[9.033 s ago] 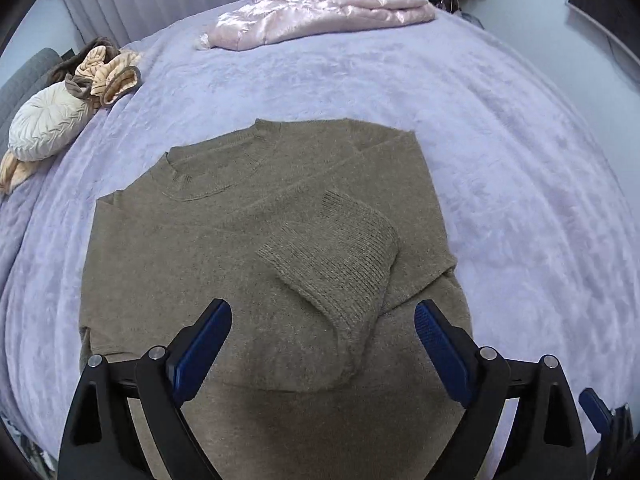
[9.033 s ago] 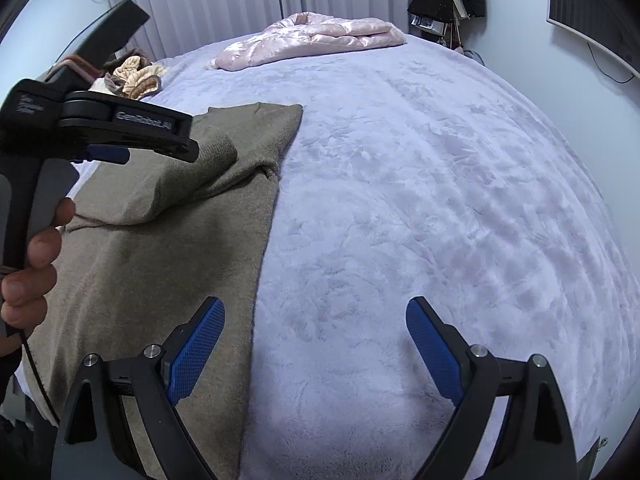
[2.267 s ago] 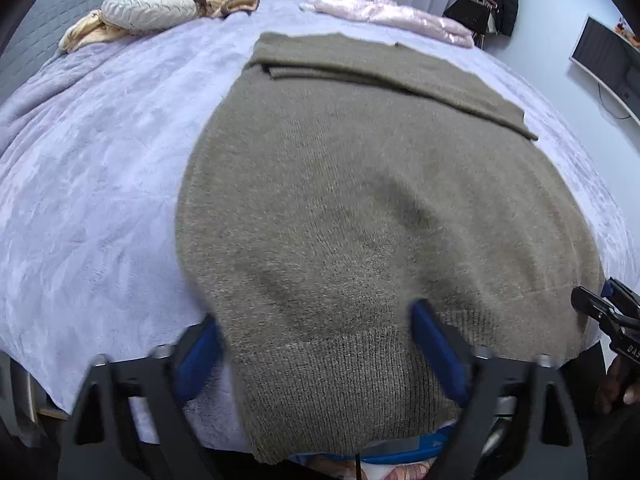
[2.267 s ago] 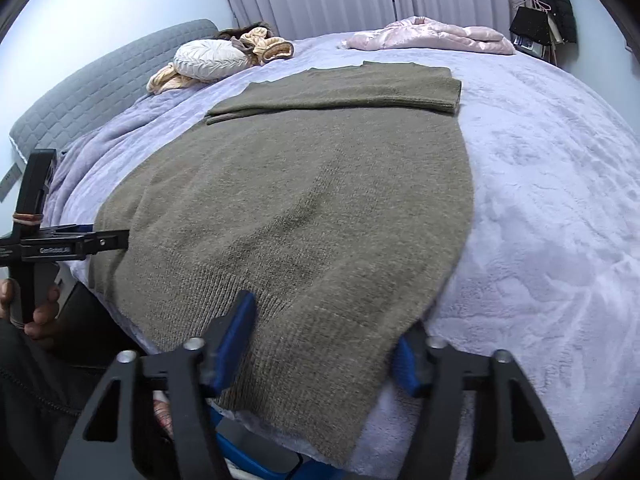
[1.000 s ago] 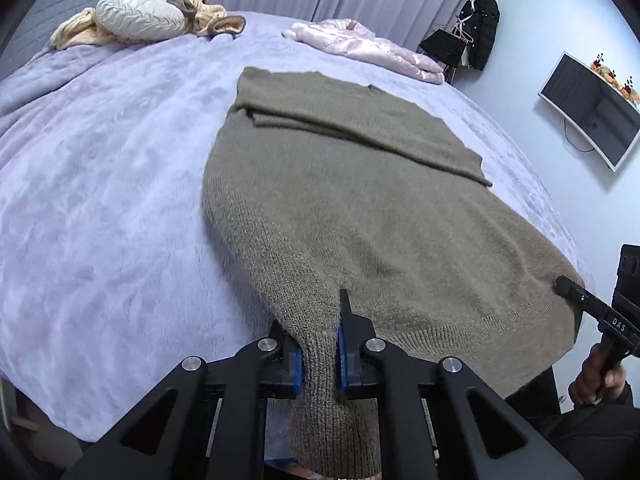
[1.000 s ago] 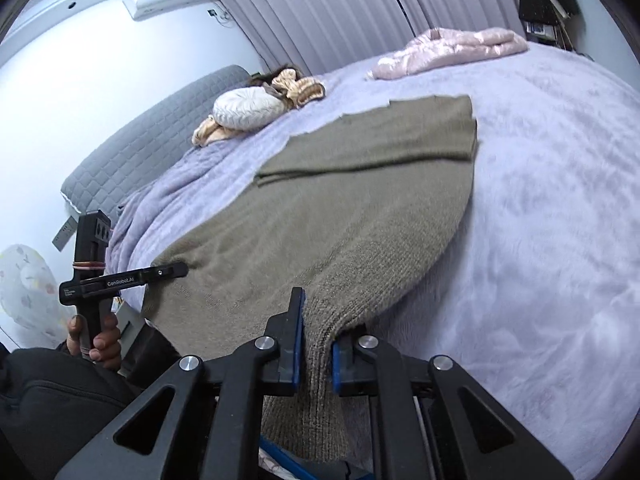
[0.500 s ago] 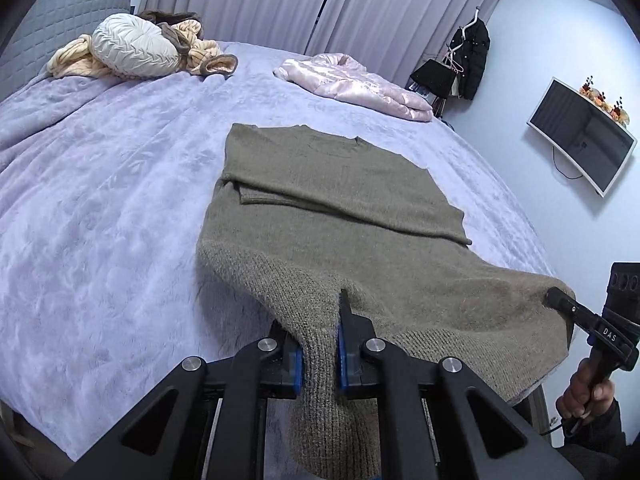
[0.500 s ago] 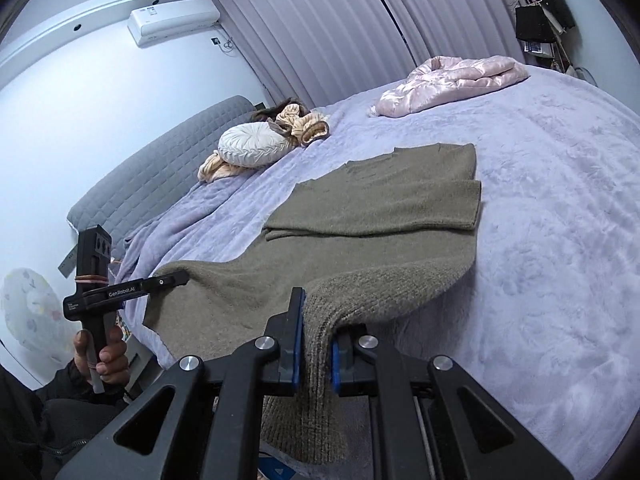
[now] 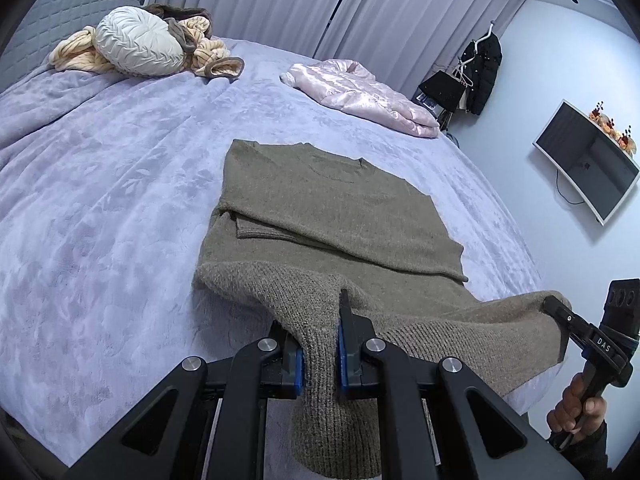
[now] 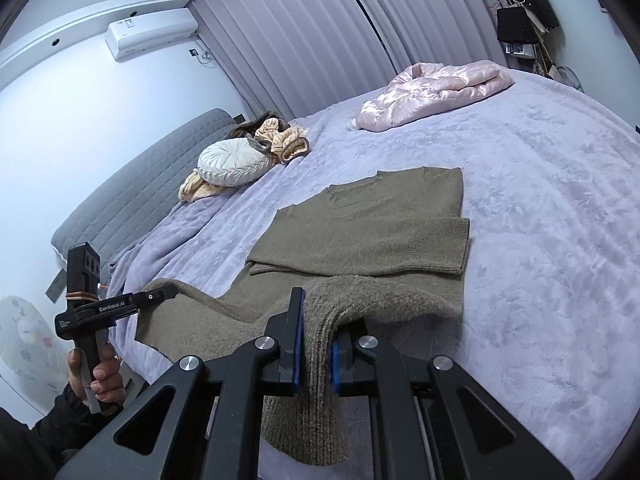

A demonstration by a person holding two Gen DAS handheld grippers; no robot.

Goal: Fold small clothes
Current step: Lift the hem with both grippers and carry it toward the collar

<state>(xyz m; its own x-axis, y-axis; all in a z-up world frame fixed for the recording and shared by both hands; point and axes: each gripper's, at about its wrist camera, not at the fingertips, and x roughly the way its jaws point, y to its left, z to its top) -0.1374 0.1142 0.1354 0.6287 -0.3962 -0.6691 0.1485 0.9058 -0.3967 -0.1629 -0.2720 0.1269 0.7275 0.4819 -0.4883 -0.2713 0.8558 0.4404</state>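
- Lavender bedding covers the bed (image 9: 100, 208), with a pink jacket (image 9: 360, 96) and a round cushion (image 9: 140, 40) lying well away at the far end.
- Your sweater (image 9: 320, 200) lies in the middle of the bed, its collar far from you and a sleeve folded across the chest.
- Your left hand-held gripper (image 9: 320, 356) is clamped tight on one near hem corner, and your right hand-held gripper (image 10: 316, 354) is pinched on the other, so the hem hangs raised between them.
- Judging from this, the next step is carrying the hem toward the collar.
- Watch the folded sleeve: dragging the body forward could pull it askew.
- Uneven travel between your hands would likely lay the fold crooked.
- The knit looks thick and stretchy, so a hard pull might slip it from the pads.
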